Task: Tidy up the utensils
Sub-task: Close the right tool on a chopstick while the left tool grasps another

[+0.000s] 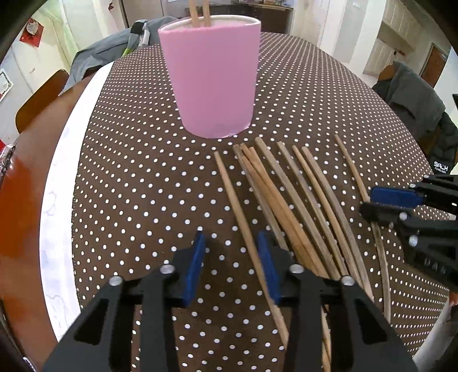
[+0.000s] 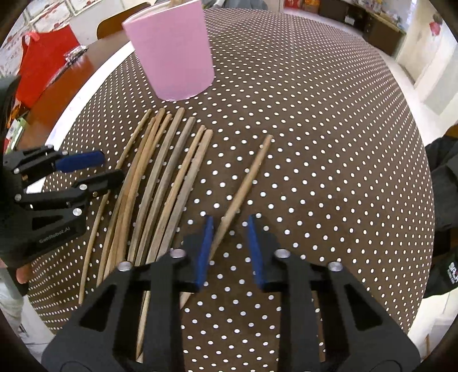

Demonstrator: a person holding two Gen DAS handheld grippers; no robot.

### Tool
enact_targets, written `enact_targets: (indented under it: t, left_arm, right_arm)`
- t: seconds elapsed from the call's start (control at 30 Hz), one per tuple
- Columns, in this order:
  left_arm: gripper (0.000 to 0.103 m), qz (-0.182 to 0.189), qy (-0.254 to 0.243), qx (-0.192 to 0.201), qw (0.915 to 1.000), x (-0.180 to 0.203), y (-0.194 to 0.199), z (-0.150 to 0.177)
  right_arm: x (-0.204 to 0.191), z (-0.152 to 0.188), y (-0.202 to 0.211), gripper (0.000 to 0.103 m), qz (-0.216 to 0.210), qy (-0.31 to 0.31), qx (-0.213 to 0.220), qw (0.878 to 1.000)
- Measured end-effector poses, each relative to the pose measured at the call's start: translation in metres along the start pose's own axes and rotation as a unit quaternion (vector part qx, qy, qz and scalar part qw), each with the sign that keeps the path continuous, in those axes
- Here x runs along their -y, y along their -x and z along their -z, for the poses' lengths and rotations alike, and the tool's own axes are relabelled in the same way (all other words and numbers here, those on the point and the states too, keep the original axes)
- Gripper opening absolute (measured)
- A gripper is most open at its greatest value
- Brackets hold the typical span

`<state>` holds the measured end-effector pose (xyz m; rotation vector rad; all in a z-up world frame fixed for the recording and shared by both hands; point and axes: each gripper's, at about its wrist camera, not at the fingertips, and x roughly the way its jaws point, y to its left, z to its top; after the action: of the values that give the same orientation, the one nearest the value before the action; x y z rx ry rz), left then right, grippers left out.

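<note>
Left wrist view: the counter (image 1: 137,177), draped in a brown cloth with white dots, carries everything noted below. The pink cup (image 1: 211,83) stands upright on it and serves as the reference point; two wooden sticks (image 1: 200,13) rise from its mouth. In front of the cup lies a loose row of chopsticks (image 1: 289,206), roughly parallel, their far ends near the cup's base, several overlapping.

The left gripper (image 1: 232,257) hangs over the side of the row that lies under the cup. Its blue-padded fingers (image 1: 196,266) stand apart. The outermost chopstick (image 1: 243,223) runs between them, close to one pad; contact cannot be confirmed.

The right gripper (image 2: 230,246) is at the opposite side of the row, further from the cup. Its fingers (image 2: 204,251) are likewise apart, straddling a single chopstick (image 2: 243,186) that lies separate from the rest. No pad visibly presses on it.

A grey garment (image 1: 412,94) hangs beyond the counter, behind and to one side of the cup.
</note>
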<state>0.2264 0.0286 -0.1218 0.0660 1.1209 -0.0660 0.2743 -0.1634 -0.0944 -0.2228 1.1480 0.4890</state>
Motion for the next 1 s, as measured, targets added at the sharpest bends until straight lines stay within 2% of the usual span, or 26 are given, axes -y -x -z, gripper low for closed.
enact_targets:
  t: [0.13, 0.2, 0.53, 0.8, 1.0]
  left_arm:
    - [0.011, 0.003, -0.008, 0.003, 1.0000, 0.009, 0.001, 0.002]
    - [0.009, 0.004, -0.005, 0.005, 1.0000, 0.011, 0.002, 0.003]
    - [0.006, 0.040, 0.033, 0.032, 0.9981, 0.000, 0.011, 0.011]
    - [0.006, 0.051, 0.022, 0.109, 0.9925, 0.008, 0.052, 0.012]
    - [0.006, 0.075, 0.019, 0.181, 0.9804, 0.009, 0.089, 0.009]
  right_arm:
    - [0.005, -0.003, -0.001, 0.011, -0.015, -0.011, 0.005, 1.000]
    - [0.008, -0.002, -0.001, 0.007, -0.025, -0.013, 0.010, 1.000]
    - [0.026, 0.011, 0.006, 0.006, -0.053, -0.026, 0.044, 0.997]
    - [0.034, 0.013, 0.036, 0.006, -0.083, -0.034, 0.095, 0.991]
    - [0.039, 0.010, 0.071, 0.006, -0.111, -0.036, 0.152, 0.982]
